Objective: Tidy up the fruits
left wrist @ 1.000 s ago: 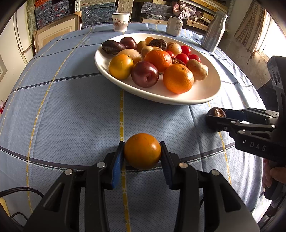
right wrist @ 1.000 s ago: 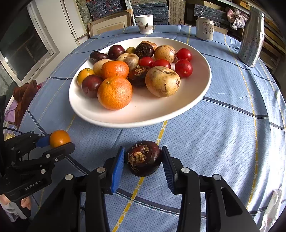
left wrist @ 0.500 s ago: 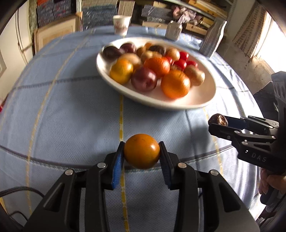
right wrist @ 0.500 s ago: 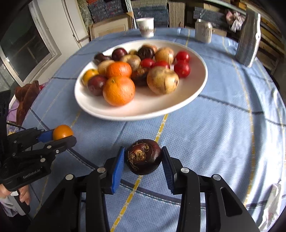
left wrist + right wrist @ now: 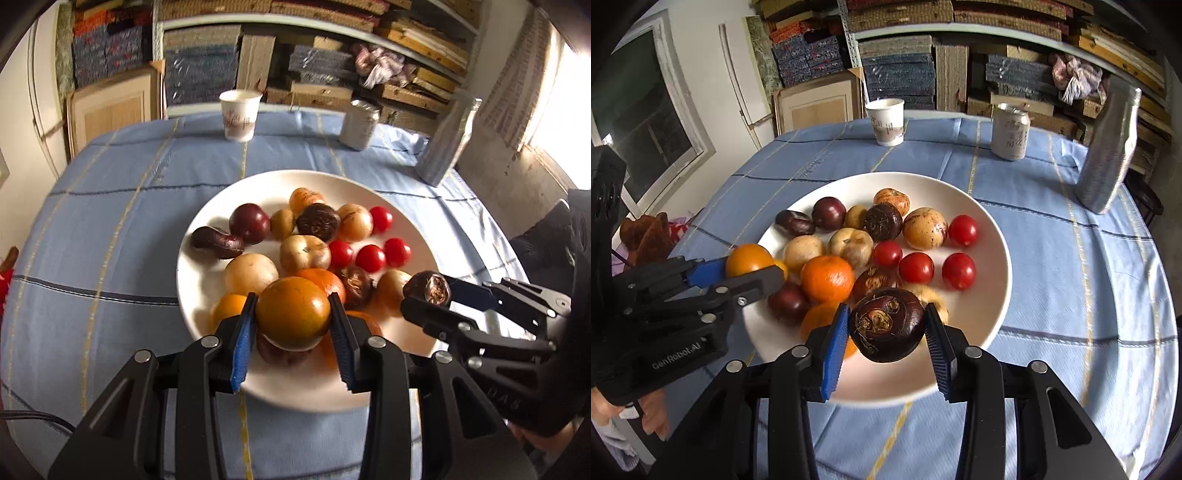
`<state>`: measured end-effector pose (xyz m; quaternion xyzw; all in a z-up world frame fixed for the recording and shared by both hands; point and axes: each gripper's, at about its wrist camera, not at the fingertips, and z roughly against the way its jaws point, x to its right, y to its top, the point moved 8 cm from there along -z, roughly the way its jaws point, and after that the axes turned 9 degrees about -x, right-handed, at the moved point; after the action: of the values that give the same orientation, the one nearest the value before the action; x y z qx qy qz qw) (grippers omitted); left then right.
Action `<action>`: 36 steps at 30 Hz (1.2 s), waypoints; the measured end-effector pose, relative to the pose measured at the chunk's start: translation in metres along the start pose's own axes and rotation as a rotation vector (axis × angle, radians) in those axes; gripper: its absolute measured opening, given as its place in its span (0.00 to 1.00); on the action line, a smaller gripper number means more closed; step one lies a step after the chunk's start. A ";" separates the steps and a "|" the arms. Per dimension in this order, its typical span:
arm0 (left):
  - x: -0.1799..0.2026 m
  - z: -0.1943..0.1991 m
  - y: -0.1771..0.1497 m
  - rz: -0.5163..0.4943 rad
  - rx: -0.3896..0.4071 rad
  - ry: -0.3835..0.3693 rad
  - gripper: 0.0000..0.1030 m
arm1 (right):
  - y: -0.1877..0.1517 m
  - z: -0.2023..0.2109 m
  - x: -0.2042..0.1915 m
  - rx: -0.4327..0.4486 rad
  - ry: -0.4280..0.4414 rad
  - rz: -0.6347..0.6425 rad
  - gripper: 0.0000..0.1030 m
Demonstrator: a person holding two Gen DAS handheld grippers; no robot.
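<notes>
A white plate (image 5: 413, 221) (image 5: 993, 236) on the blue tablecloth holds oranges, plums, red cherry tomatoes, pale round fruits and dark water chestnuts. My left gripper (image 5: 293, 325) is shut on an orange-yellow fruit (image 5: 293, 314) and holds it above the plate's near side; it also shows at the left of the right wrist view (image 5: 753, 264). My right gripper (image 5: 886, 328) is shut on a dark purple-brown water chestnut (image 5: 886, 325) above the plate's near rim; it also shows at the right of the left wrist view (image 5: 428, 295).
A paper cup (image 5: 888, 122), a drink can (image 5: 1010, 131) and a silvery bottle (image 5: 1108, 155) stand at the table's far side. Shelves with stacked boards and a wooden frame (image 5: 816, 105) lie behind the table. A window is at the left.
Both grippers have risen and moved forward from over the tablecloth to above the plate's near side, each still holding its fruit.
</notes>
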<state>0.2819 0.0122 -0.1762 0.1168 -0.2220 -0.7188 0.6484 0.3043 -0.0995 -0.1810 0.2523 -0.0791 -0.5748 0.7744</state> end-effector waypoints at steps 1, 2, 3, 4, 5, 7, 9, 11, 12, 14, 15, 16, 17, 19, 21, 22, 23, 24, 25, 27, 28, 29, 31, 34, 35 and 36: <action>-0.001 -0.006 0.003 0.007 -0.013 -0.002 0.40 | 0.002 -0.002 0.000 -0.001 0.001 -0.002 0.42; -0.002 -0.007 0.004 0.010 -0.013 -0.003 0.45 | 0.003 -0.004 0.000 -0.001 0.000 -0.004 0.48; -0.003 -0.008 0.006 0.014 -0.006 -0.001 0.56 | 0.003 -0.003 0.000 0.006 0.001 -0.006 0.51; -0.006 -0.008 0.007 0.021 0.007 0.012 0.62 | 0.003 -0.001 0.001 0.017 -0.001 -0.011 0.54; -0.008 -0.007 0.007 0.030 0.014 0.016 0.65 | 0.002 0.001 0.002 0.021 -0.003 -0.016 0.57; -0.011 -0.008 0.007 0.043 0.007 0.007 0.70 | 0.000 0.003 0.005 0.021 0.007 -0.032 0.59; -0.013 -0.006 0.005 0.048 0.007 0.015 0.71 | -0.003 0.008 0.007 0.028 0.012 -0.040 0.59; -0.013 -0.002 0.001 0.053 0.002 0.015 0.71 | -0.008 0.014 0.005 0.028 0.007 -0.037 0.60; -0.013 0.001 -0.001 0.055 0.001 0.015 0.73 | -0.011 0.018 0.004 0.031 0.004 -0.035 0.60; -0.013 0.009 -0.009 0.054 0.009 0.032 0.79 | -0.018 0.025 0.002 0.043 -0.001 -0.033 0.68; -0.014 0.012 -0.013 0.053 0.013 0.040 0.82 | -0.024 0.030 0.001 0.048 -0.005 -0.031 0.70; -0.014 0.016 -0.018 0.053 0.016 0.050 0.84 | -0.030 0.033 0.000 0.047 -0.009 -0.030 0.73; -0.014 0.021 -0.024 0.053 0.015 0.062 0.86 | -0.034 0.035 -0.001 0.045 -0.013 -0.028 0.75; -0.014 0.026 -0.033 0.045 0.008 0.085 0.91 | -0.046 0.040 -0.001 0.035 -0.027 -0.029 0.80; -0.012 0.035 -0.042 0.029 0.015 0.118 0.92 | -0.059 0.046 -0.002 0.037 -0.032 -0.035 0.83; -0.010 0.039 -0.045 0.024 0.020 0.133 0.94 | -0.064 0.049 -0.002 0.037 -0.036 -0.036 0.85; -0.010 0.043 -0.049 0.019 0.023 0.147 0.95 | -0.069 0.052 -0.002 0.037 -0.041 -0.038 0.85; -0.009 0.046 -0.052 0.014 0.025 0.156 0.96 | -0.074 0.055 -0.001 0.035 -0.046 -0.039 0.85; -0.008 0.049 -0.055 0.010 0.027 0.163 0.96 | -0.078 0.057 -0.001 0.035 -0.051 -0.037 0.86; -0.005 0.056 -0.059 0.009 0.032 0.160 0.96 | -0.087 0.064 0.001 0.040 -0.067 -0.041 0.89; -0.004 0.060 -0.062 0.017 0.035 0.149 0.96 | -0.090 0.067 0.002 0.041 -0.073 -0.045 0.90; -0.004 0.063 -0.064 0.027 0.035 0.144 0.96 | -0.094 0.069 0.003 0.041 -0.080 -0.050 0.91; -0.002 0.066 -0.066 0.037 0.032 0.139 0.96 | -0.101 0.074 0.005 0.043 -0.086 -0.058 0.91; 0.002 0.072 -0.070 0.037 0.034 0.124 0.96 | -0.108 0.077 0.007 0.037 -0.097 -0.064 0.91; 0.004 0.072 -0.071 0.038 0.031 0.111 0.96 | -0.109 0.078 0.007 0.036 -0.096 -0.064 0.91; 0.005 0.073 -0.073 0.042 0.030 0.103 0.96 | -0.111 0.079 0.006 0.036 -0.095 -0.064 0.92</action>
<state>0.1836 0.0238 -0.1459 0.1587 -0.2016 -0.6946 0.6721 0.1790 -0.1524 -0.1679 0.2410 -0.1177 -0.6092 0.7463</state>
